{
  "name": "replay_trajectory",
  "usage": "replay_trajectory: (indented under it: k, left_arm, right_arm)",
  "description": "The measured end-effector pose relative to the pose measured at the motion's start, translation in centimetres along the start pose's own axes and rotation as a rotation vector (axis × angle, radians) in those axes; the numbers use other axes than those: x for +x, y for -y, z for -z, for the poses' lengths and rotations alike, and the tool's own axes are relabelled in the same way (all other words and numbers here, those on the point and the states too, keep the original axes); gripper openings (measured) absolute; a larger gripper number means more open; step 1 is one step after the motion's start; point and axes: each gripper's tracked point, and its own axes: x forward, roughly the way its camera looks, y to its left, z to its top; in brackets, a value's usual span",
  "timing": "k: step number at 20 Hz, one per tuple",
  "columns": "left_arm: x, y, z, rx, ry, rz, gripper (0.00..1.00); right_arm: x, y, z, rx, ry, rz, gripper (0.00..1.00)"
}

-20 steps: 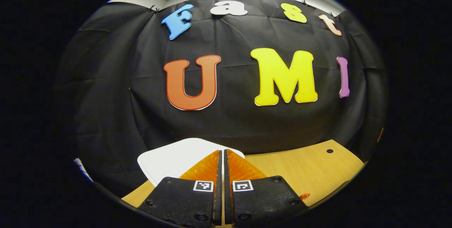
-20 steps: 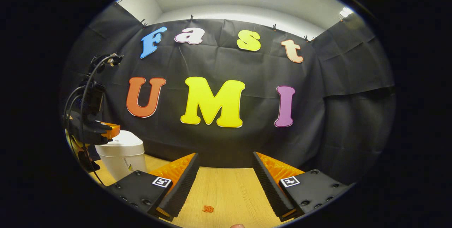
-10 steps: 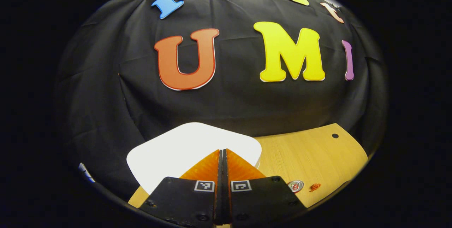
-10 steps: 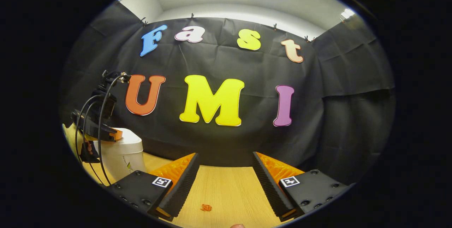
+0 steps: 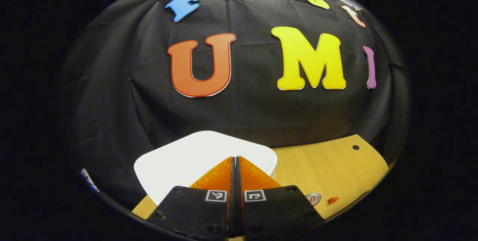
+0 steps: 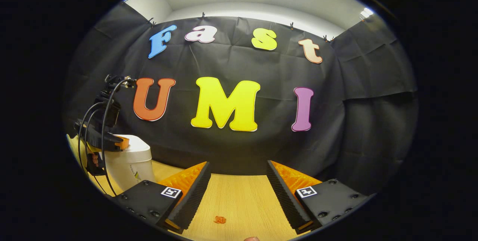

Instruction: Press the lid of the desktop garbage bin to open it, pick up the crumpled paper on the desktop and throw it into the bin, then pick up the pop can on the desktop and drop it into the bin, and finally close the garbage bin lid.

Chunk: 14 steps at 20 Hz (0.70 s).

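Hovering over the white plastic garbage bin lid (image 5: 194, 157), the left tongs (image 5: 235, 162) are fully closed, holding nothing; a second ago less of the lid showed, so they have come forward over it. Right of the bin, a silver-topped pop can (image 5: 313, 198) and small orange crumpled paper (image 6: 220, 219) lie on the wooden bench (image 6: 239, 200). Right tongs (image 6: 238, 175) stay wide open, empty.
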Motion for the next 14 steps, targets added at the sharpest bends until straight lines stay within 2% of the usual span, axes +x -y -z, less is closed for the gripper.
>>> replay_trajectory:
  k: [4,6,14]
  left_arm:
    - [-1.9,-0.6,-4.4,0.040,0.131,-0.035,0.02]
    - [-3.0,-0.7,-6.1,0.022,0.173,-0.035,0.02]
    - [-5.9,-0.5,-8.1,-0.023,0.232,-0.015,0.03]
  right_arm:
    - [0.1,0.3,0.1,0.004,-0.003,0.004,0.95]
    - [0.1,0.2,-0.1,0.007,0.002,0.002,0.95]
    - [-0.3,-0.7,-0.1,0.011,0.003,-0.020,0.95]
